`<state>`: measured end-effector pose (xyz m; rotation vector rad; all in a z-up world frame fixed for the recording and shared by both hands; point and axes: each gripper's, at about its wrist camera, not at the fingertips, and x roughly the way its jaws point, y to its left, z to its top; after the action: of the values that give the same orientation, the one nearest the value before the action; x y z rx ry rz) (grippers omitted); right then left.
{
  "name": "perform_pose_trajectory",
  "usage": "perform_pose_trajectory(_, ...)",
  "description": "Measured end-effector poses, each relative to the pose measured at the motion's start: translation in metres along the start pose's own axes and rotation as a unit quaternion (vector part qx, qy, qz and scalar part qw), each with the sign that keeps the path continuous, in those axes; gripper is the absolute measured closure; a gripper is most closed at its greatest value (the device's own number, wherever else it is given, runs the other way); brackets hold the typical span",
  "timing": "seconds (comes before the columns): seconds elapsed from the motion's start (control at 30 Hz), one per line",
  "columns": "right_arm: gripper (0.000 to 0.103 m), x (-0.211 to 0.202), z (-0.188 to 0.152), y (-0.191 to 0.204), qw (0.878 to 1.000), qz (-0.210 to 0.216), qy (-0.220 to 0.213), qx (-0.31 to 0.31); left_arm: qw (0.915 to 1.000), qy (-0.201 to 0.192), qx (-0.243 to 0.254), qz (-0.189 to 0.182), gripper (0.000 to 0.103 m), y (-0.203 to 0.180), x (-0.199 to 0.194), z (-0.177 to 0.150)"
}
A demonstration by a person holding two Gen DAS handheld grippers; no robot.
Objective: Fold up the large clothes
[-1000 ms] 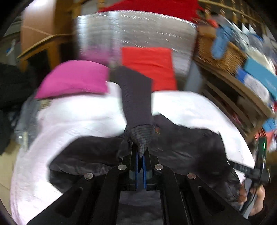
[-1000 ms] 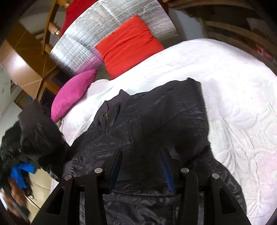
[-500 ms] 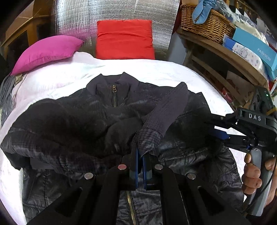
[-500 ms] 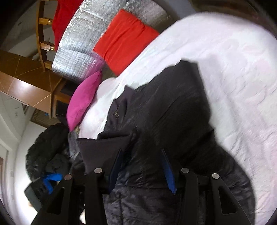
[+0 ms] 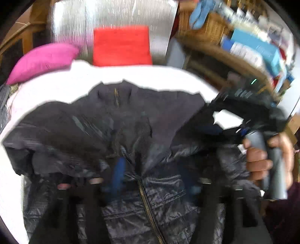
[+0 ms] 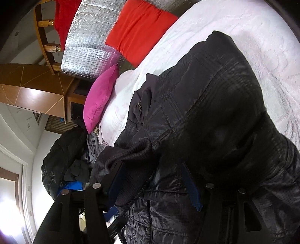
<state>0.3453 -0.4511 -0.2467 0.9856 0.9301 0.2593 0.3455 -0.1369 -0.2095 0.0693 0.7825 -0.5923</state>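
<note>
Jaws wide on the left gripper (image 5: 155, 174), and they have just been opening, with the dark jacket (image 5: 131, 135) under them and nothing pinched between the blurred blue pads. From the left wrist view the jacket lies spread on the white bed (image 5: 131, 75), collar toward the far end, zip running down the middle, one sleeve folded across the chest. Off to the right a hand (image 5: 262, 161) grips the grey handle of the right gripper (image 5: 215, 120), which reaches in over the jacket's edge. Beyond the bed a pink pillow (image 5: 43, 60) and a red cushion (image 5: 121, 46) lean against a silver panel (image 5: 112, 16).

Over to the right wrist view: the right gripper (image 6: 151, 180) has its jaws apart too, and they have just been opening. A ribbed cuff (image 6: 131, 152) of the jacket (image 6: 206, 112) lies against the left pad; whether it presses there I cannot tell. The jacket covers the near part of the bed (image 6: 243, 28), and the pink pillow (image 6: 101, 97) and red cushion (image 6: 138, 30) sit at the bed's far end.
</note>
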Motion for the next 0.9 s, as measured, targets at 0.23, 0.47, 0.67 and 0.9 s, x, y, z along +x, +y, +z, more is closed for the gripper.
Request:
perform_pose_trajectory(0.23,0.038,-0.01,0.0,-0.006,0.999,0.04,-0.007,0.019,0.9887,-0.124,-0.001,0.083,0.033,0.043,-0.063,0.015)
perform_pose_trajectory(0.47,0.037,-0.019,-0.006,0.001,1.0,0.016,-0.013,0.006,0.9567,-0.127,-0.159,0.208,0.033,0.153,-0.071,0.007)
perform_pose_trajectory(0.67,0.037,-0.015,-0.01,-0.004,0.999,-0.051,0.004,-0.004,0.9494,-0.093,-0.188,0.234,0.033,0.187,-0.055,-0.003)
perform_pose_trajectory(0.9,0.035,0.016,-0.022,-0.004,0.993,-0.106,0.02,-0.044,0.9674,0.029,-0.153,0.2,0.033,0.176,-0.001,-0.011)
